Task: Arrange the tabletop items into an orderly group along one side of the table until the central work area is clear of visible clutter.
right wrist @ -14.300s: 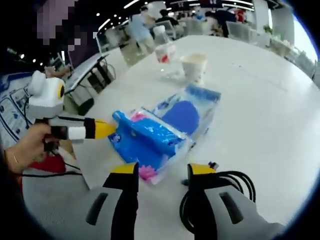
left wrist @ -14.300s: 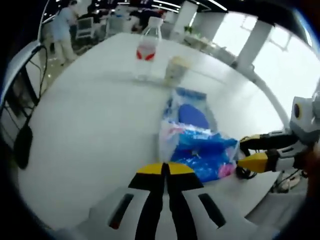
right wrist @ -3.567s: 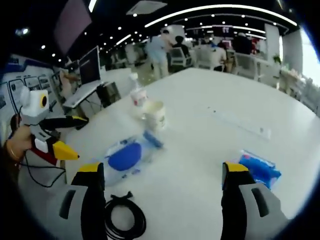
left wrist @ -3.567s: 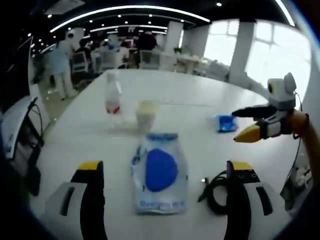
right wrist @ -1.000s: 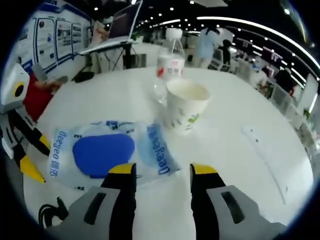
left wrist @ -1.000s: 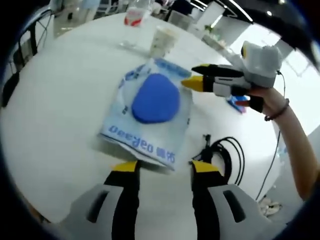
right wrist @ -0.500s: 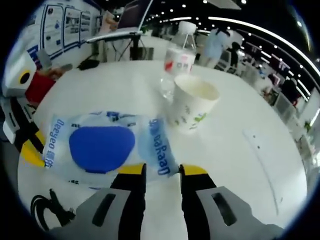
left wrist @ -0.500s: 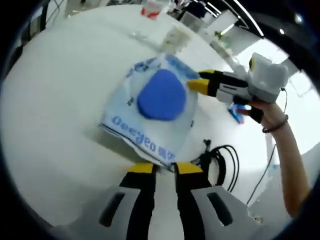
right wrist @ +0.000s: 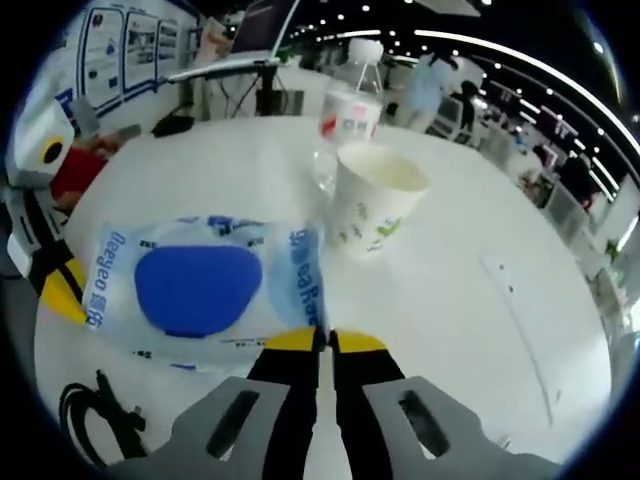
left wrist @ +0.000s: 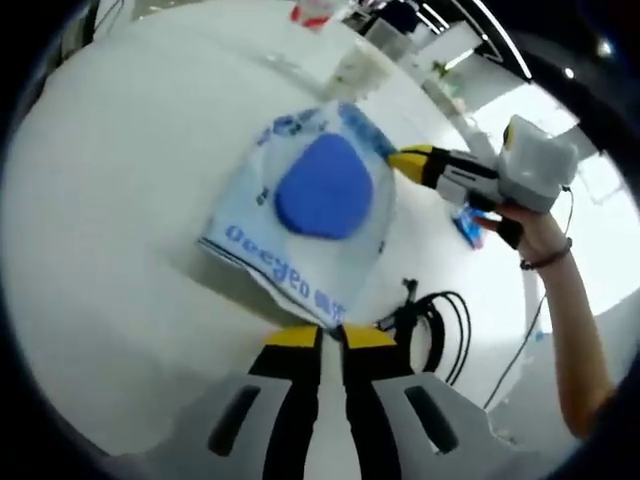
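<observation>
A clear plastic bag (left wrist: 320,190) with blue print and a blue pad inside lies on the white table (left wrist: 120,200). My left gripper (left wrist: 327,337) is shut on the bag's near edge. At the bag's far edge sits the right gripper (left wrist: 408,160), held by a hand. In the right gripper view, the same bag (right wrist: 200,280) lies left of centre, and my right gripper (right wrist: 322,341) is shut on its printed edge. The left gripper's yellow tip (right wrist: 65,282) touches the bag's opposite end.
A paper cup (right wrist: 372,205) and a water bottle (right wrist: 345,115) stand just beyond the bag. A coiled black cable (left wrist: 435,330) lies beside it. A small blue packet (left wrist: 468,225) rests further off, by the hand. People and desks fill the room behind.
Both grippers have gone from partly open to shut on opposite edges of the bag. The bag has lifted slightly at its ends.
</observation>
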`<state>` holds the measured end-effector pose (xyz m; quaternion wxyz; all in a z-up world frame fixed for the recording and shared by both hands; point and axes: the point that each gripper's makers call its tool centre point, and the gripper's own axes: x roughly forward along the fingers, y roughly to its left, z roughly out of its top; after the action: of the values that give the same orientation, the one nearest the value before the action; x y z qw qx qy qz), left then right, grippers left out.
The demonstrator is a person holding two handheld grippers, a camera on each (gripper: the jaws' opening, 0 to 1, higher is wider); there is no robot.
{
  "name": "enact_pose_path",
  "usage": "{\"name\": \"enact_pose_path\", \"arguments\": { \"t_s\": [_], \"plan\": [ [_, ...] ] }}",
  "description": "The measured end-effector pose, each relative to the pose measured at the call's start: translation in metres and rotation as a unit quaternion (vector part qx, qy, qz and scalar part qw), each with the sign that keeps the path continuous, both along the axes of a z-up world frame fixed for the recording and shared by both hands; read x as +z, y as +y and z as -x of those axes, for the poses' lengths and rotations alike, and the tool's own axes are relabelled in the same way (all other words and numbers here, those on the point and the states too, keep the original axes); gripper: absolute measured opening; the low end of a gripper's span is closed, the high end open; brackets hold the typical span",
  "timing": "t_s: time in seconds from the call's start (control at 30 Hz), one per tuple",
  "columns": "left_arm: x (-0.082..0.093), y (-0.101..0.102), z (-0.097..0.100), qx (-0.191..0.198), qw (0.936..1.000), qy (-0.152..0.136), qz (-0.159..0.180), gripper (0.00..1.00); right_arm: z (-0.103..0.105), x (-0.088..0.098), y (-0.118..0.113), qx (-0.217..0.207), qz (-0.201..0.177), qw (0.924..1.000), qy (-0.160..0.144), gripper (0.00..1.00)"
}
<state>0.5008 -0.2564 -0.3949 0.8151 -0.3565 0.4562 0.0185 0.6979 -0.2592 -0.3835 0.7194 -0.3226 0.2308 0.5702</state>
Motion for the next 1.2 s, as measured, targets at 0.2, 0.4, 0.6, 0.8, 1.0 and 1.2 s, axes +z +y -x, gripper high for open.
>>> {"name": "enact_pose_path", "arguments": {
  "t_s": [0.2, 0.4, 0.6, 0.8, 1.0, 1.2],
  "plan": [
    [0.004, 0.006, -0.002, -0.001, 0.9999, -0.01, -0.009, 0.01, 0.0, 0.002, -0.01, -0.001, 0.014, 0.9999, -0.003, 0.02],
    [0.012, 0.008, -0.007, -0.006, 0.9994, -0.03, -0.016, 0.0, 0.0, 0.013, -0.029, -0.008, 0.034, 0.9992, -0.018, 0.02],
    [0.018, 0.009, -0.011, -0.01, 0.9988, -0.042, -0.023, 0.0, 0.001, 0.028, -0.047, -0.034, 0.03, 0.9989, -0.016, 0.02],
    [0.025, 0.011, -0.013, -0.01, 0.9982, -0.055, -0.023, 0.0, 0.008, 0.04, -0.067, -0.05, 0.042, 0.9974, -0.03, 0.02],
    [0.037, 0.009, -0.018, -0.022, 0.9963, -0.075, -0.033, 0.0, 0.015, 0.056, -0.091, -0.102, 0.035, 0.9935, -0.036, 0.02],
    [0.045, 0.003, -0.021, -0.042, 0.9941, -0.091, -0.042, 0.0, 0.023, 0.07, -0.111, -0.138, 0.02, 0.9893, -0.042, 0.01]
  ]
}}
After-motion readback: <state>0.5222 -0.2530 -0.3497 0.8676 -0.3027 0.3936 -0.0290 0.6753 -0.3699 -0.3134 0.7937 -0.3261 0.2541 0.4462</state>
